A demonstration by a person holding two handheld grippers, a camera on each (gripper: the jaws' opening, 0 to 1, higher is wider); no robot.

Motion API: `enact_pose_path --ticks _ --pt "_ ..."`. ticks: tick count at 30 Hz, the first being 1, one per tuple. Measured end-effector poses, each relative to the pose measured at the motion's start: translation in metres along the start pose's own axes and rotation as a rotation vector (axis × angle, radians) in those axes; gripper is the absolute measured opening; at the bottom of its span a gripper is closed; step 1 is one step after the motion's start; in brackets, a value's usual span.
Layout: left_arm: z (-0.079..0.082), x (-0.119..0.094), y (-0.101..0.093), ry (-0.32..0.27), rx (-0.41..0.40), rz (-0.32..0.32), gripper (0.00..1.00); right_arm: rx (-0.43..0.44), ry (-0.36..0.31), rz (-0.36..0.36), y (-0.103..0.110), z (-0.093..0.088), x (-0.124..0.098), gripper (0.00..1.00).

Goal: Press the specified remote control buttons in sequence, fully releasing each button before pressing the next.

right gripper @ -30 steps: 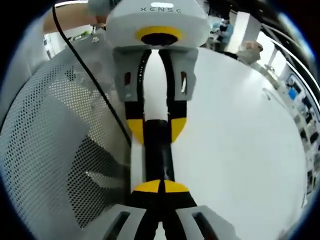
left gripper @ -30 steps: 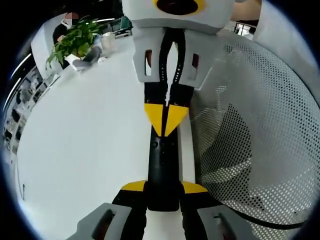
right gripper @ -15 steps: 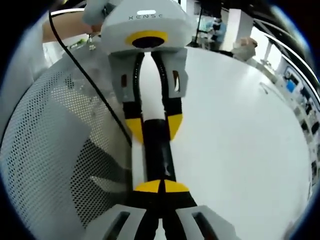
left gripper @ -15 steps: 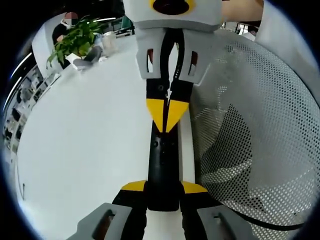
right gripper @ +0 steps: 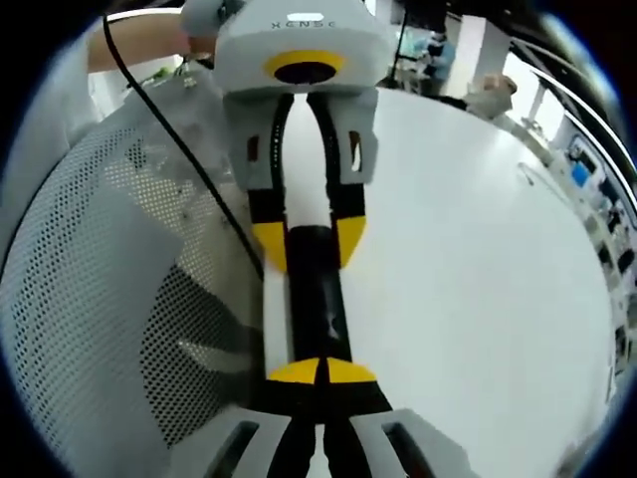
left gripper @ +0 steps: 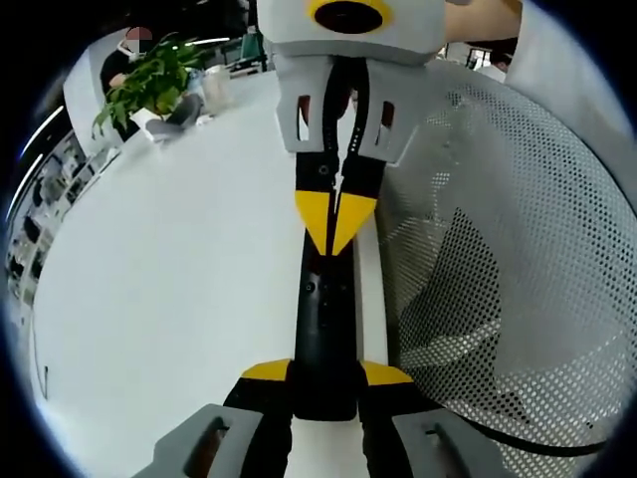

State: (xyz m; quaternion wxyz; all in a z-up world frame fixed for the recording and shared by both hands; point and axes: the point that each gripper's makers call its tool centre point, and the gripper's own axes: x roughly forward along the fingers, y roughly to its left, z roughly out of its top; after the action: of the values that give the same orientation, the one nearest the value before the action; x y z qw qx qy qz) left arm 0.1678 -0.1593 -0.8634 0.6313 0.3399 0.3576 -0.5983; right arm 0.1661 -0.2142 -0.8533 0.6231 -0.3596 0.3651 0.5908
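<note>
Two grippers meet on one remote (left gripper: 324,334): a slim black bar lying on a white strip on the table (left gripper: 169,289), just beside the mesh fan guard (left gripper: 498,249).

Your left gripper (left gripper: 325,380) pinches the near end of the remote, yellow tips on both long edges. In the right gripper view it comes in from the far side, still clamped around the bar (right gripper: 309,289). Your right gripper (right gripper: 320,374) has its tips pressed together into one point, resting on or just above the remote's face; contact can't be confirmed. In the left gripper view its point (left gripper: 333,221) sits over the far half, beyond the small buttons.

Handling, as a judgement:
- Remote looks light, rigid plastic with a smooth shell, so it'll likely slide or twist under a poke.
- Keep the hold on the long edges at the end, clear of the keys.
- Press straight down with the closed tip, gently; buttons probably have short travel.
- Lift fully off before the next key.

A cable (right gripper: 179,149) crosses the guard.
</note>
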Motion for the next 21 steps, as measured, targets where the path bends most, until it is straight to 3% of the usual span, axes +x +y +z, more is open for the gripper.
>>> enact_pose_path --ticks 9,14,16,21 --pt "0.0006 0.0007 0.0002 0.013 0.015 -0.006 0.24 -0.01 0.088 0.012 -0.0008 0.0001 0.0021 0.0" --pt "0.0003 0.0003 0.0003 0.006 0.011 -0.006 0.24 -0.004 0.093 0.015 -0.0014 -0.0012 0.0018 0.0" --pt "0.0003 0.0006 0.0003 0.004 0.01 -0.007 0.24 -0.058 0.089 0.019 -0.0008 -0.0012 0.0018 0.0" --pt "0.0004 0.0006 0.0002 0.007 0.013 -0.01 0.24 -0.091 0.079 0.017 -0.0002 -0.0015 0.0016 0.0"
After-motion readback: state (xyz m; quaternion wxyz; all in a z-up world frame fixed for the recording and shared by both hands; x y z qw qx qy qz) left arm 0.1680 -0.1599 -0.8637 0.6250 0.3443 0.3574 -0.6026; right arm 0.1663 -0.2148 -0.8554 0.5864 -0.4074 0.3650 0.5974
